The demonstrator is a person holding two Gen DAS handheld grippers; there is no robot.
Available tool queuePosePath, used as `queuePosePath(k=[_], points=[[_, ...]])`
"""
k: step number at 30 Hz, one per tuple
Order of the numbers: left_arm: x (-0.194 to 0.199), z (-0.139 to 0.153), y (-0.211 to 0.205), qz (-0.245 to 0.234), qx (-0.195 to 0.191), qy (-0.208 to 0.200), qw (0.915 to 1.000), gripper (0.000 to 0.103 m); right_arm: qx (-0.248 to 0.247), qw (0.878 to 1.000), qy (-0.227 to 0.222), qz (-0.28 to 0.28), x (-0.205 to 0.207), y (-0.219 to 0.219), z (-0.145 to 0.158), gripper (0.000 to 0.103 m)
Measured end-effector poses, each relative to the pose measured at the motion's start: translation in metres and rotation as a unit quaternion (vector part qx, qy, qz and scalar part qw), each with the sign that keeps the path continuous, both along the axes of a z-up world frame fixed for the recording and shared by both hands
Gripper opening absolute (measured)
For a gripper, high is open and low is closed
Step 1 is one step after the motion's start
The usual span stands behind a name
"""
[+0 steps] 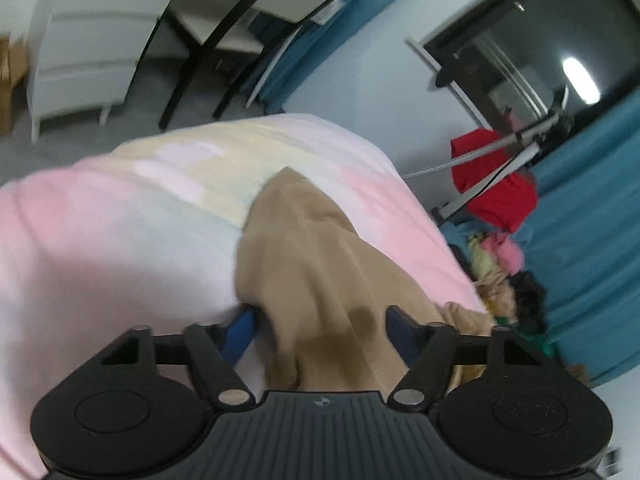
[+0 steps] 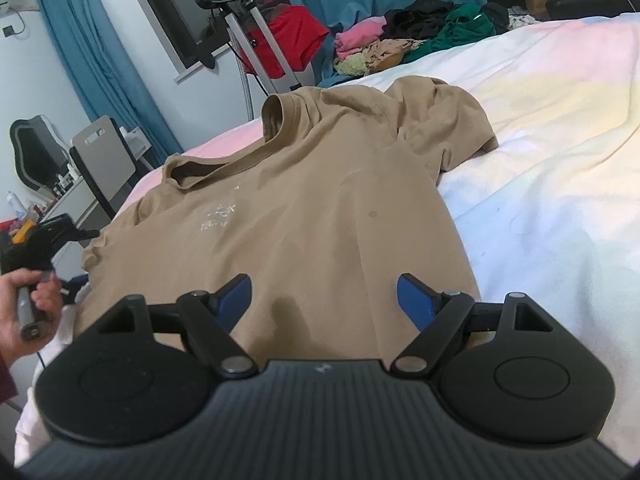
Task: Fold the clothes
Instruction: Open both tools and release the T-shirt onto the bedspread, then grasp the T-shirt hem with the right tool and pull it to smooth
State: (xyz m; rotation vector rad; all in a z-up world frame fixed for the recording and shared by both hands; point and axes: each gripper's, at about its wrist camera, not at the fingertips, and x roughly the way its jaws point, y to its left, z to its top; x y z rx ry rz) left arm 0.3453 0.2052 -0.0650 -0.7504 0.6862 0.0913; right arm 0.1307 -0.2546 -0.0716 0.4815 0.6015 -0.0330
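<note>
A tan T-shirt (image 2: 304, 200) is lying spread, collar far, on the pastel bedsheet (image 2: 560, 140). Right tongs (image 2: 324, 294) and left tongs (image 1: 320, 328) are both gaping wide over its near hem.

Both the left gripper (image 1: 320, 324) and right gripper (image 2: 324, 292) hold their jaws spread, seemingly gripping nothing.

The t-shirt (image 2: 304, 200) lies flat on the bed (image 2: 560, 160), a clothes pile (image 2: 416, 36) behind it.

Bedspread (image 2: 560, 184) right of T-shirt (image 2: 304, 200) lies free — clothes pile (image 2: 416, 36) crowds beyond.
</note>
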Motion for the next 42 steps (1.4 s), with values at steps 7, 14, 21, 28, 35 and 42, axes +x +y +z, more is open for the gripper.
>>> queuePosePath(k=[7,14,21,28,35,42], points=[[-0.004,0.018,-0.02,-0.004,0.119,0.01,0.9928,0.004,-0.008,1.0,-0.003,-0.01,0.004,-0.002,-0.002,0.081],[-0.018,0.024,-0.023,-0.023,0.21,0.006,0.9774,0.03,-0.045,0.998,-0.03,-0.013,0.001,-0.001,0.007,0.081],[-0.082,0.059,-0.06,-0.077,0.278,0.0,0.9576,0.064,-0.089,0.994,-0.066,-0.007,-0.008,0.006,0.023,0.081],[-0.201,0.083,-0.108,-0.134,0.272,-0.05,0.9516,0.087,-0.134,0.986,-0.095,-0.016,-0.026,0.009,0.04,0.081],[-0.27,0.071,-0.149,-0.169,0.259,-0.076,0.9479,0.09,-0.165,0.979,-0.116,-0.024,-0.053,0.016,0.063,0.087],[-0.294,0.073,-0.156,-0.18,0.261,-0.103,0.9429,0.098,-0.105,0.983,-0.145,-0.032,-0.074,0.009,0.08,0.103]])
